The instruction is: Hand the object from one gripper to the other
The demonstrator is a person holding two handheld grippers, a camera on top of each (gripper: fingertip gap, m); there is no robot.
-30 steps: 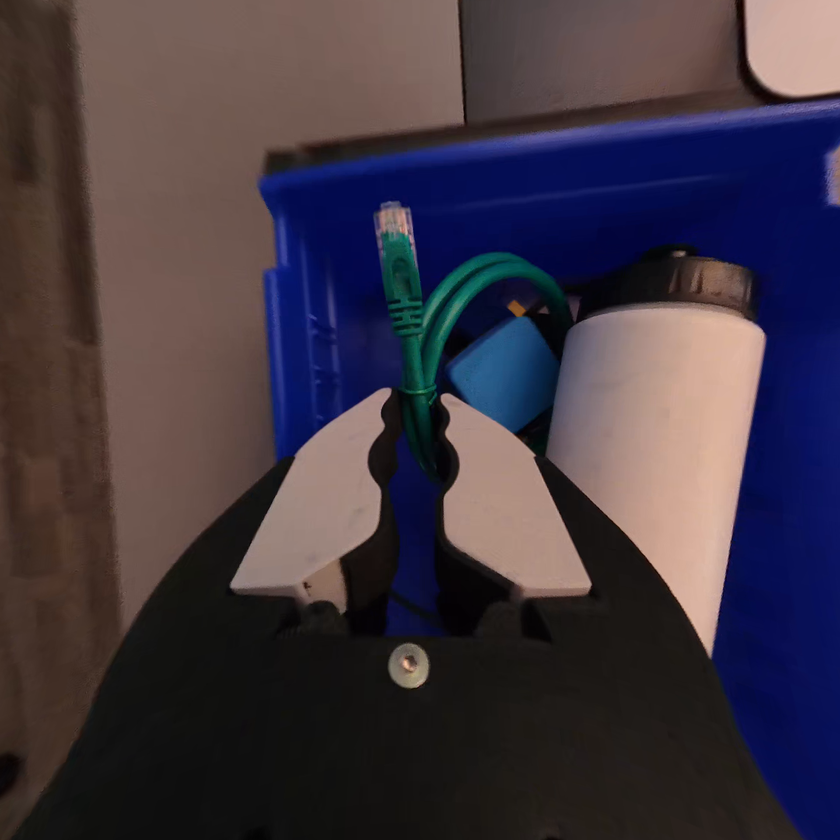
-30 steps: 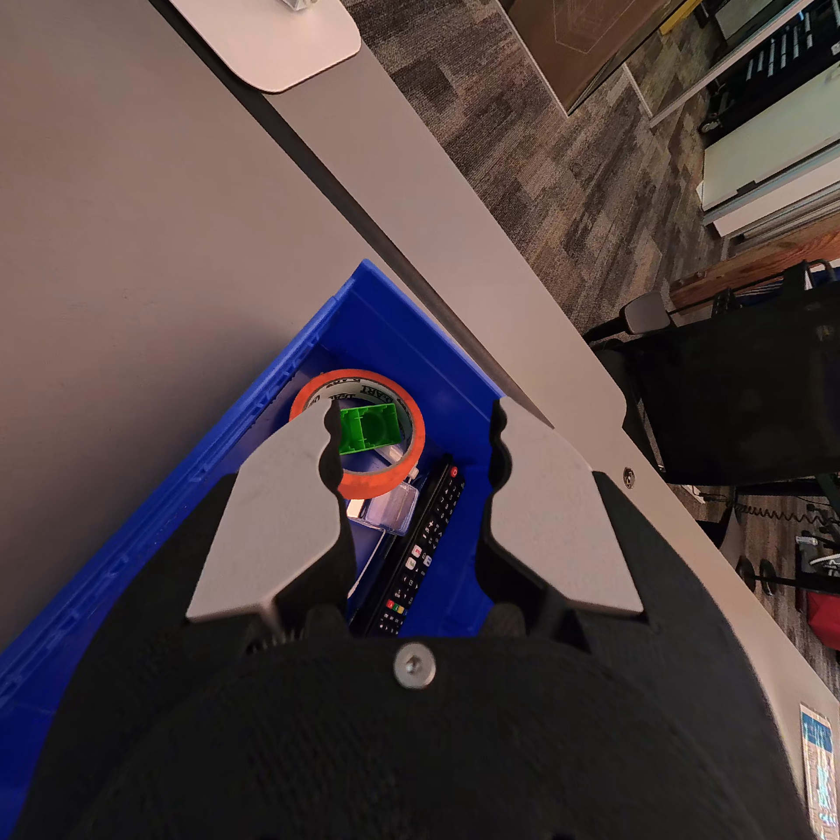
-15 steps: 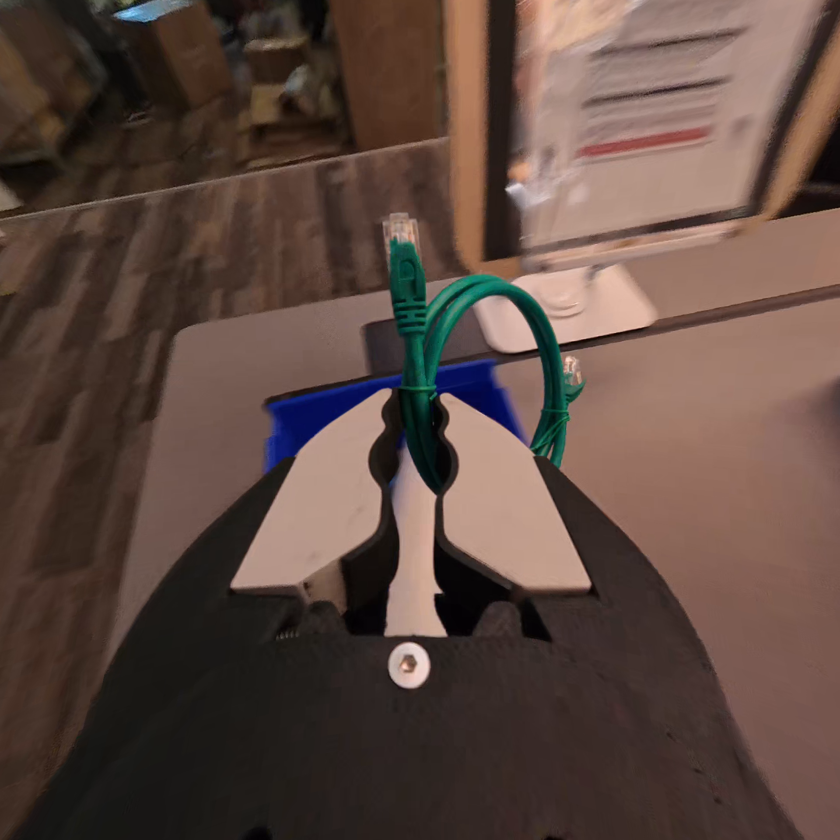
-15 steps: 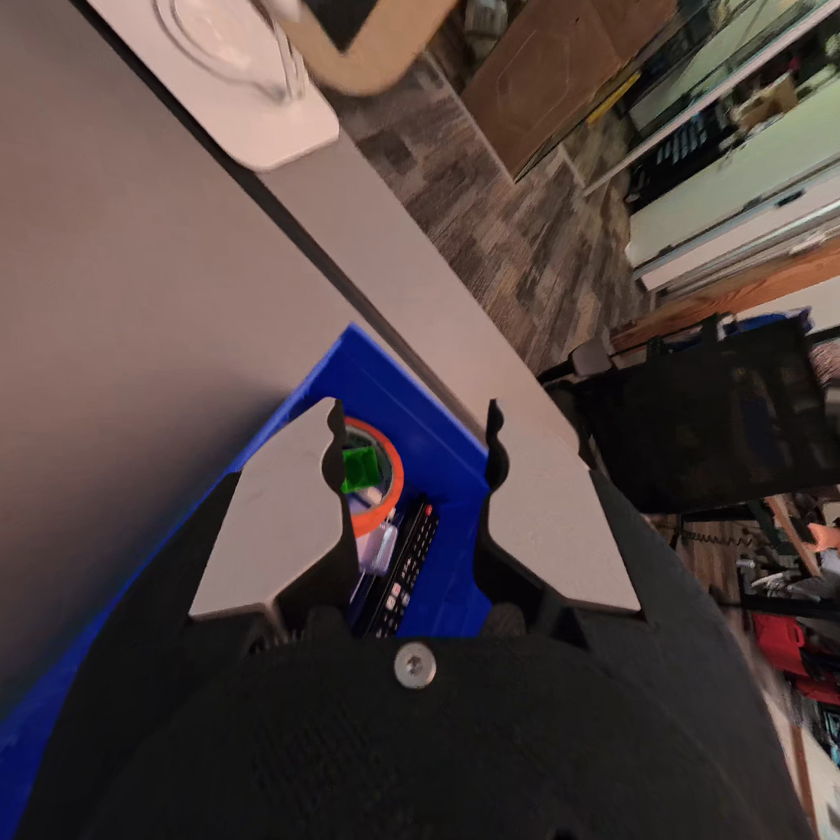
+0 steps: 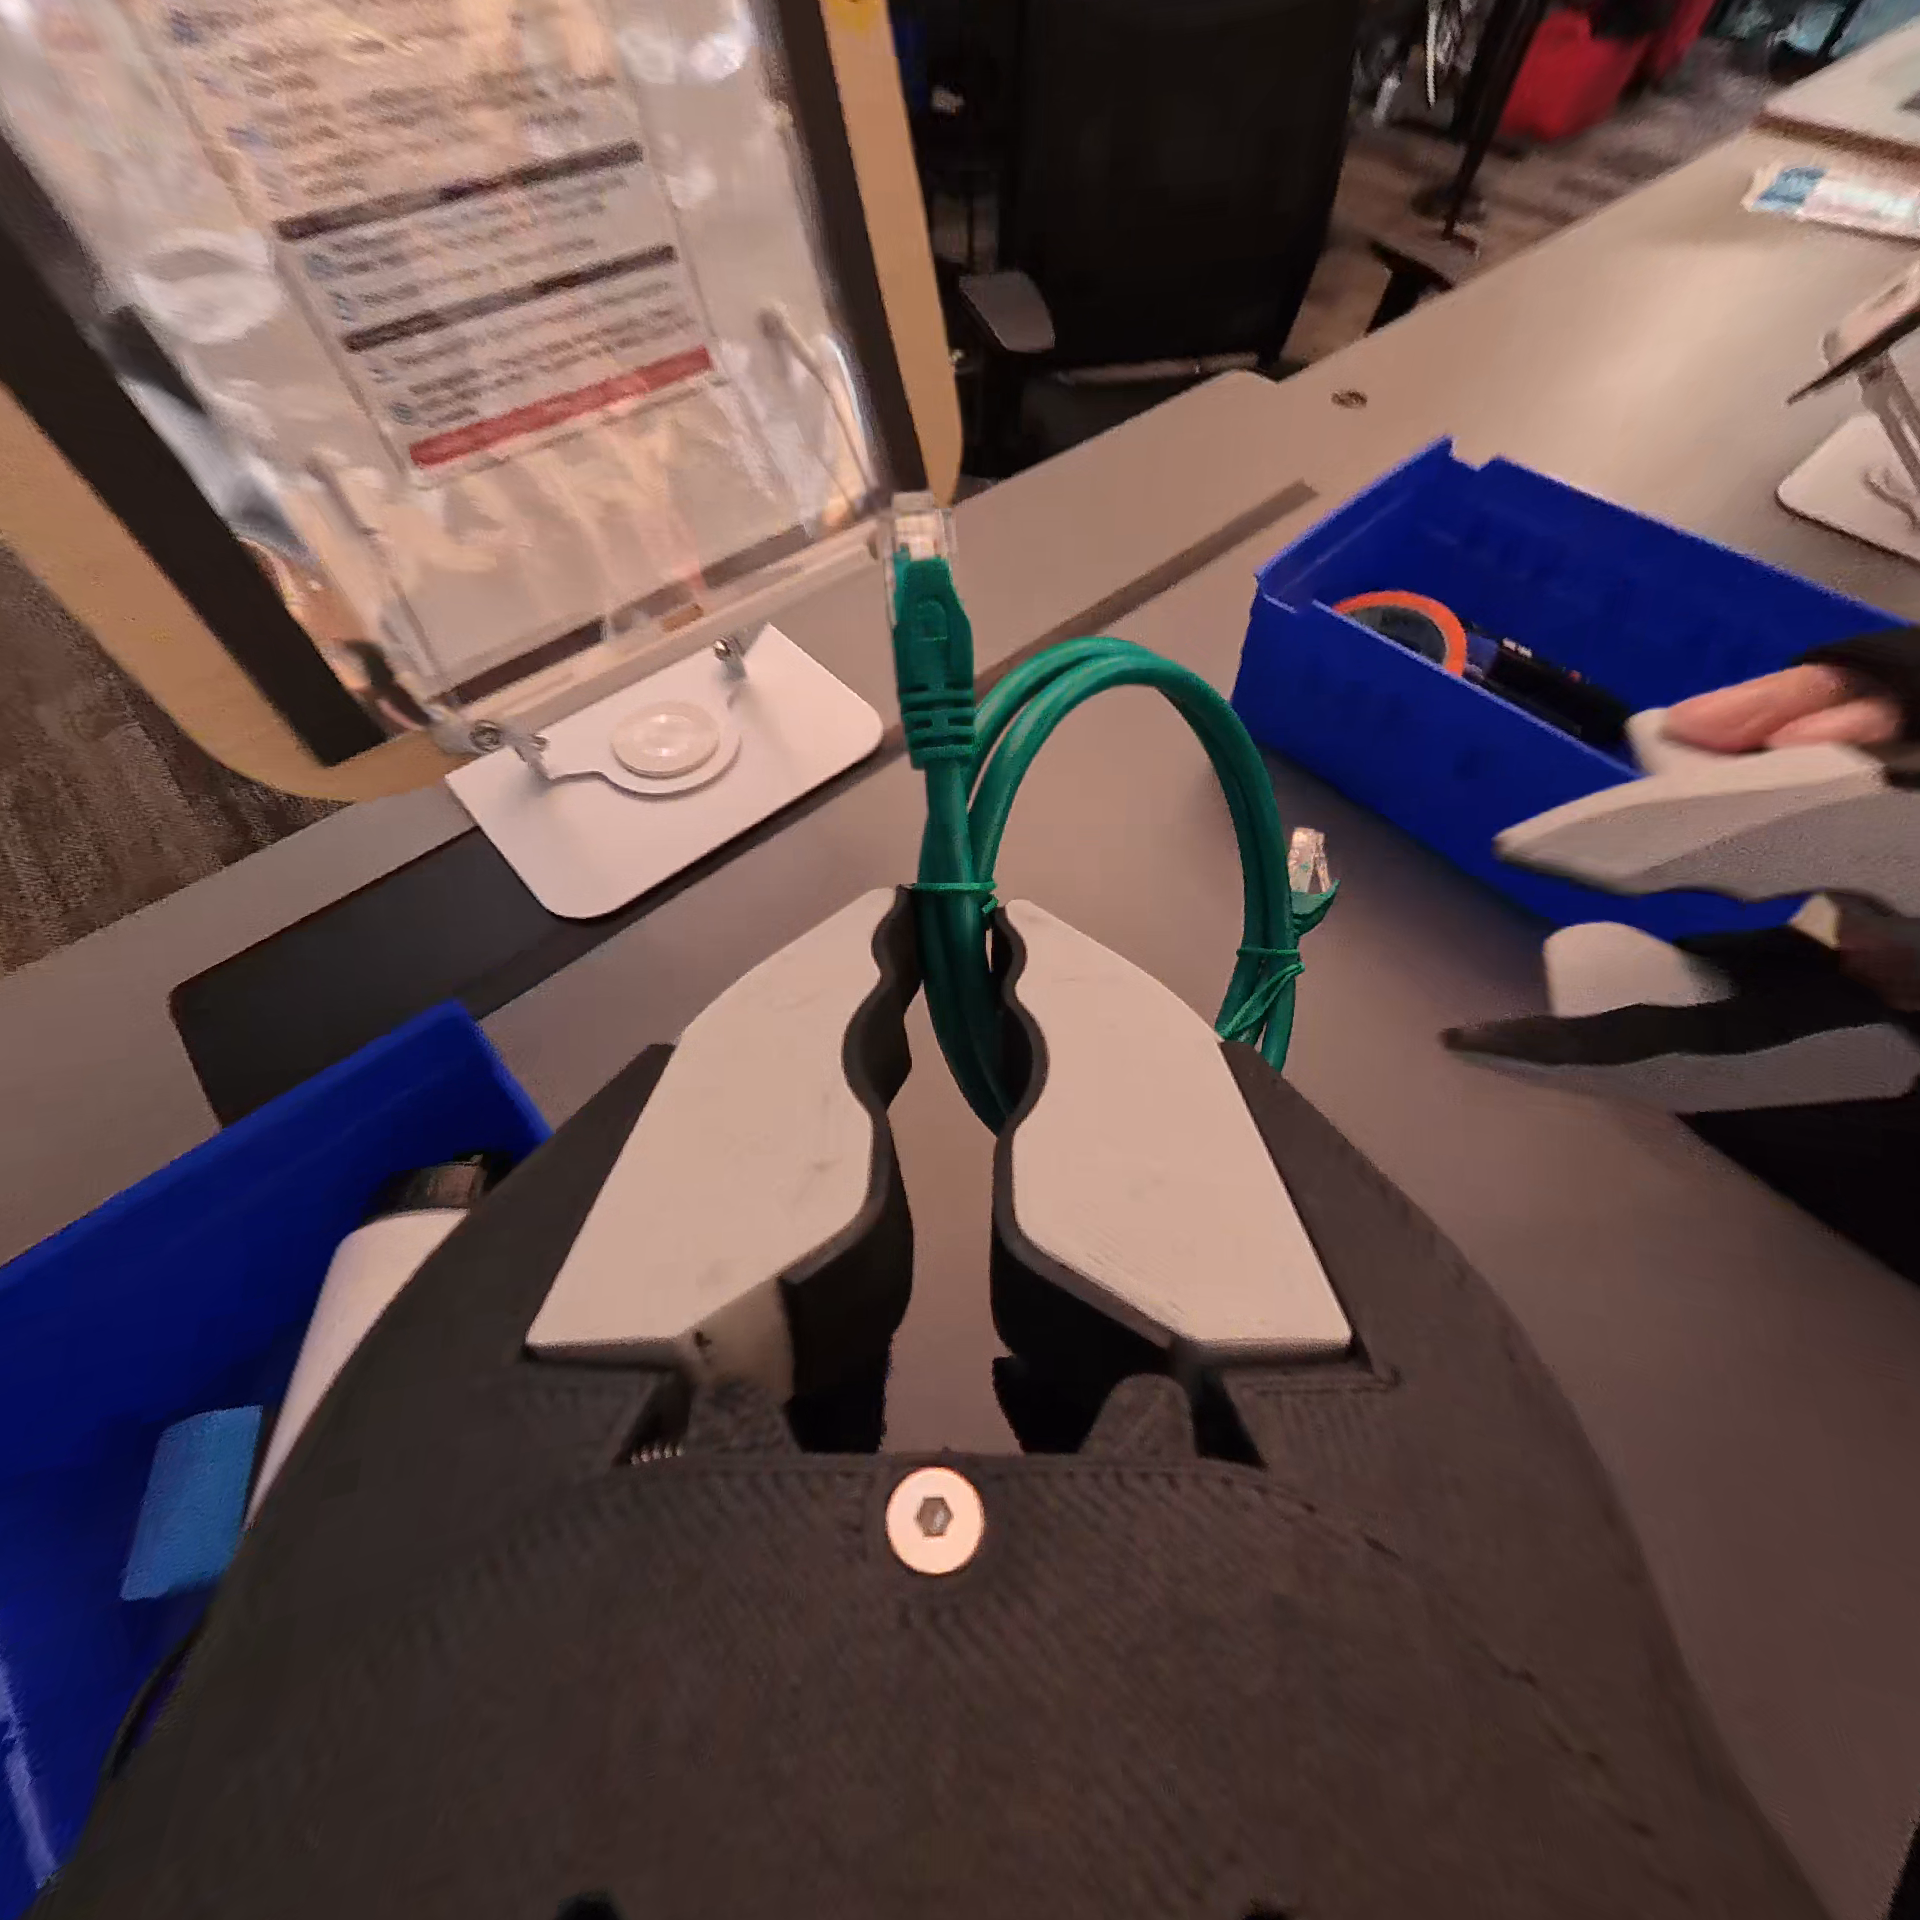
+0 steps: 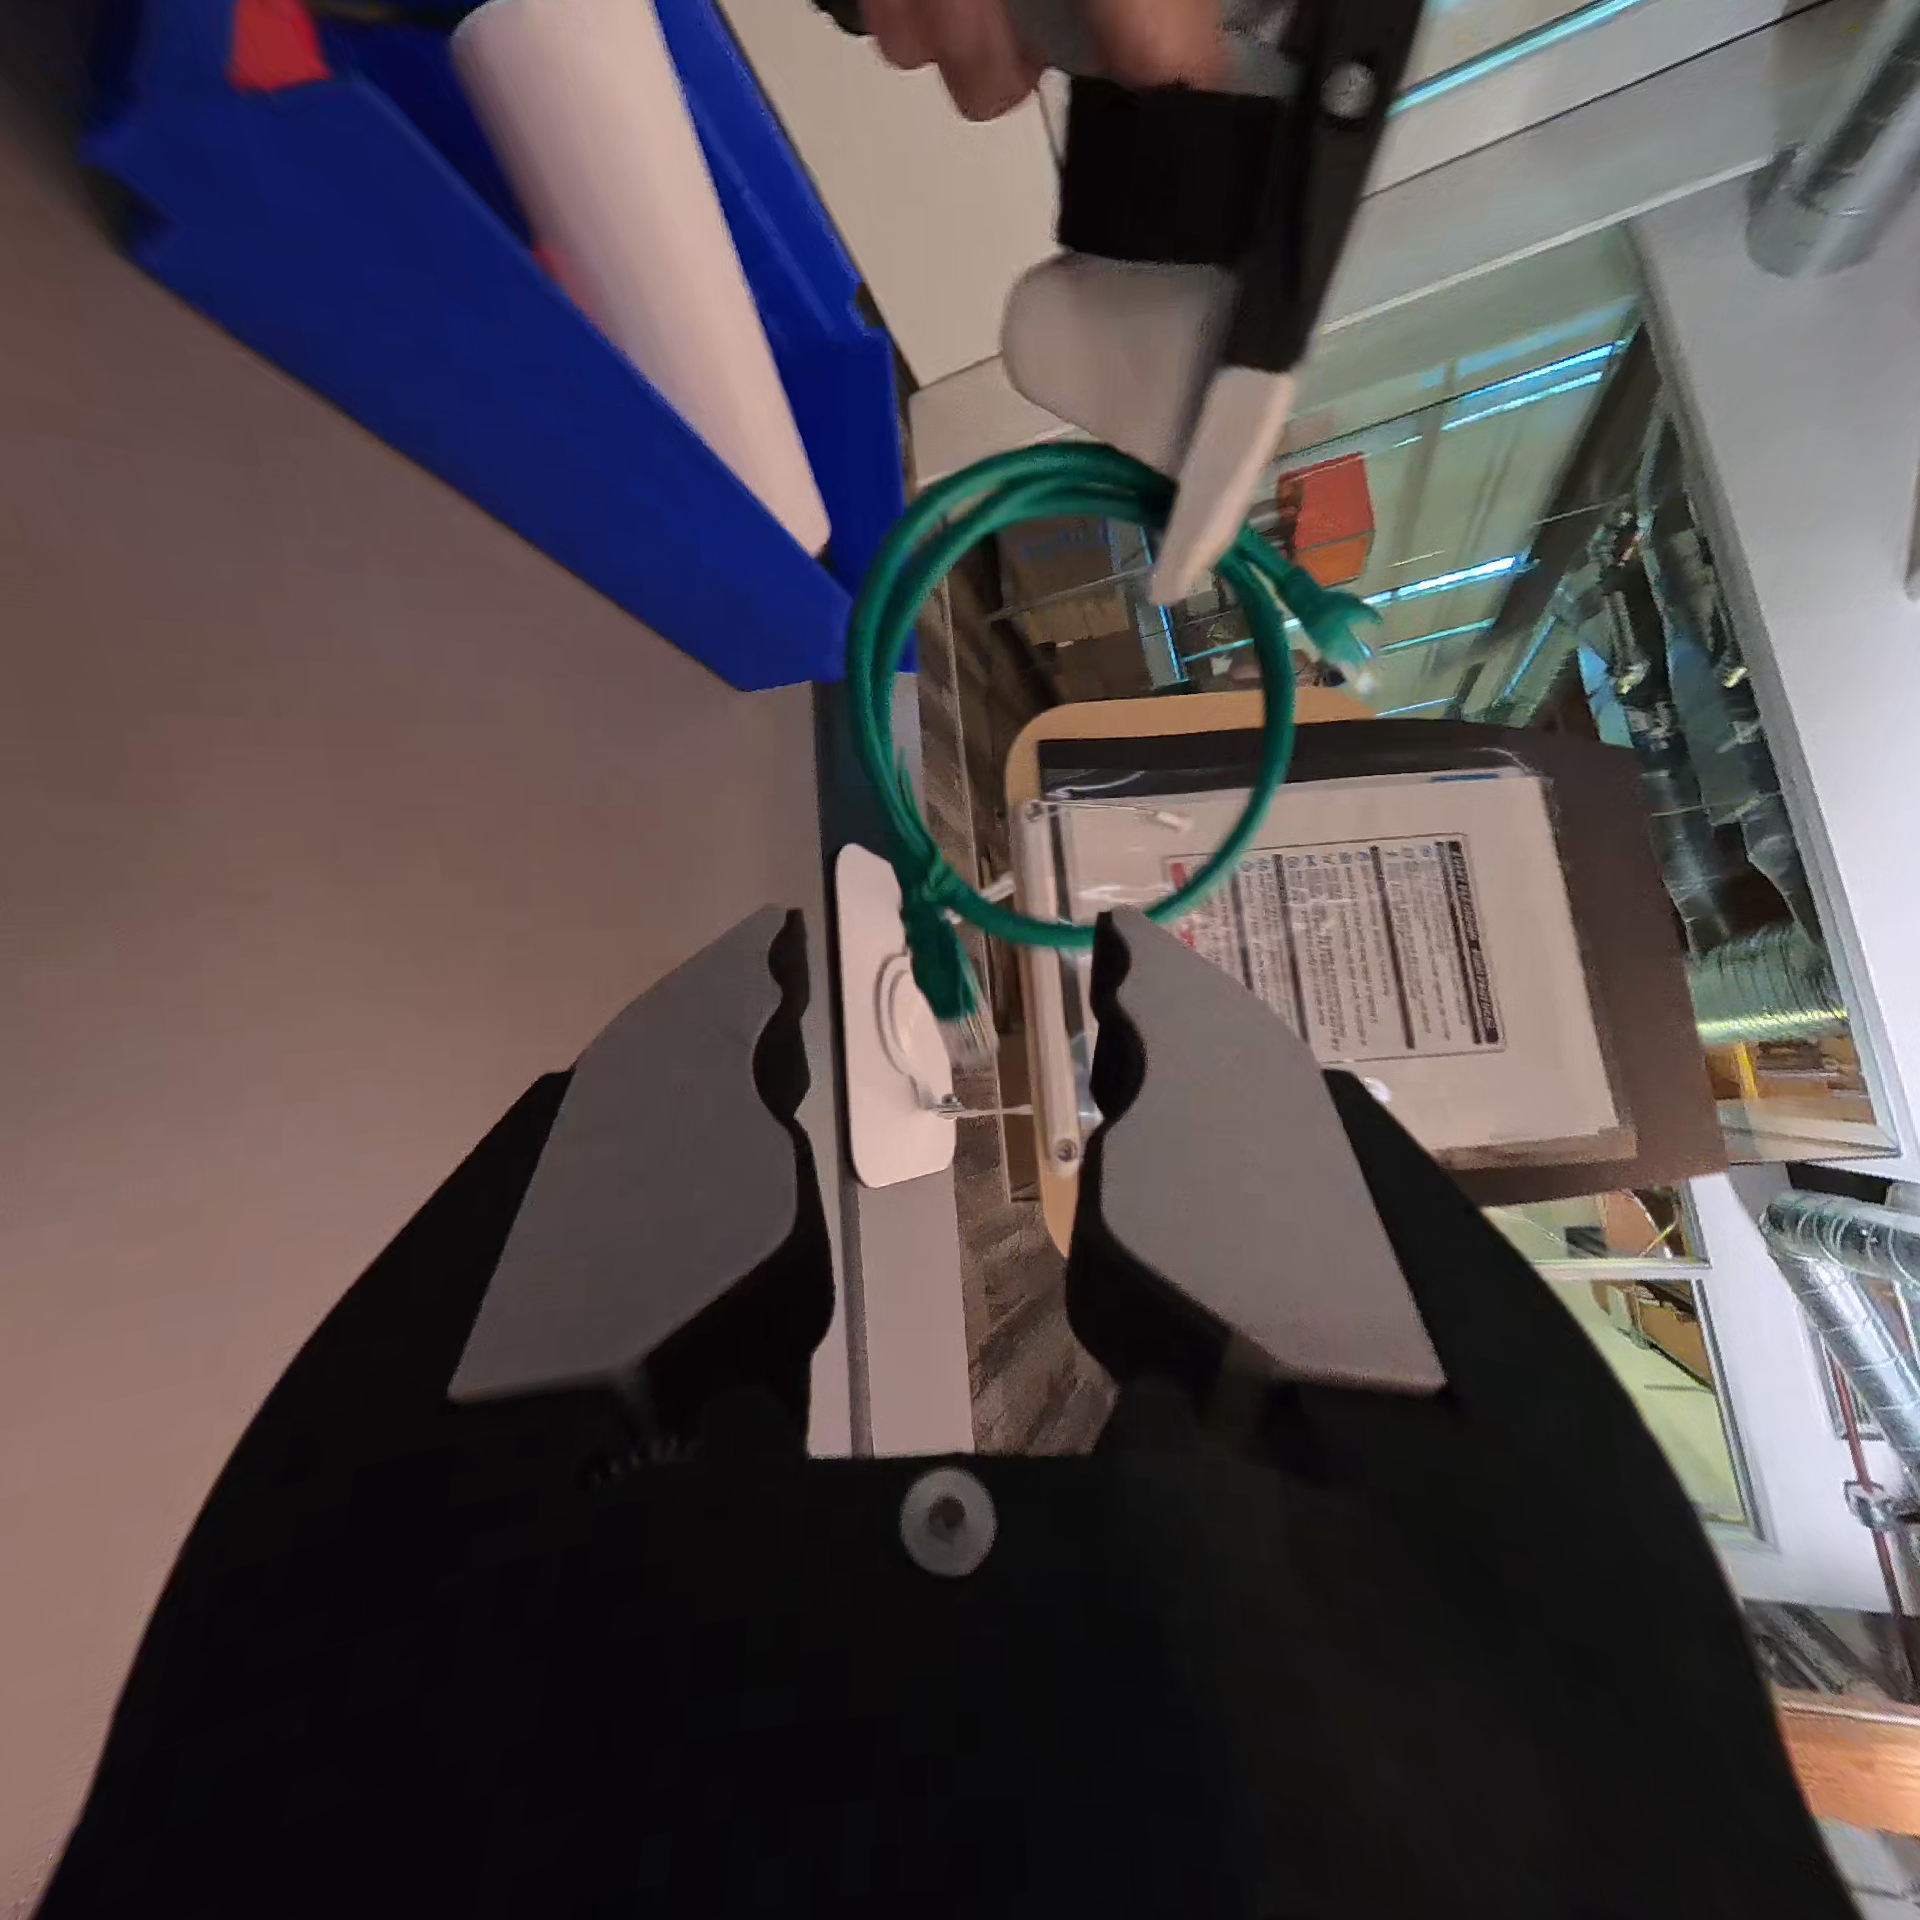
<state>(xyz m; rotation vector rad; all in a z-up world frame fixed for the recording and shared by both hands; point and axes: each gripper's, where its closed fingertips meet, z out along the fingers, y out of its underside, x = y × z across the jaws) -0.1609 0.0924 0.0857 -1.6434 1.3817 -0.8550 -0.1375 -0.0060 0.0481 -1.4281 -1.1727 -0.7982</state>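
Observation:
A coiled green network cable (image 5: pixel 1101 665) with clear plugs is clamped between the fingers of my left gripper (image 5: pixel 951 914), held above the grey table (image 5: pixel 1558 1299). My right gripper (image 5: pixel 1481 940) shows at the right of the left wrist view, open and apart from the coil. In the right wrist view my right gripper (image 6: pixel 945 930) is open. The cable loop (image 6: pixel 873 644) hangs just ahead of its fingertips. One plug (image 6: pixel 940 966) dangles between the tips without being gripped. The left gripper (image 6: pixel 1195 520) holds the loop's far side.
A blue bin (image 5: pixel 1455 769) with an orange tape roll (image 5: pixel 1403 623) stands at the right. Another blue bin (image 5: pixel 208 1195) with a white bottle (image 5: pixel 343 1309) is at the lower left, also in the right wrist view (image 6: pixel 468 343). A clear sign holder (image 5: pixel 468 312) stands behind. The tips of one gripper are about 12 cm away from the tips of the other.
My left gripper lifted the cable out of the bin and carried it over the table. My right gripper swung away from its bin and now faces the cable, still open.

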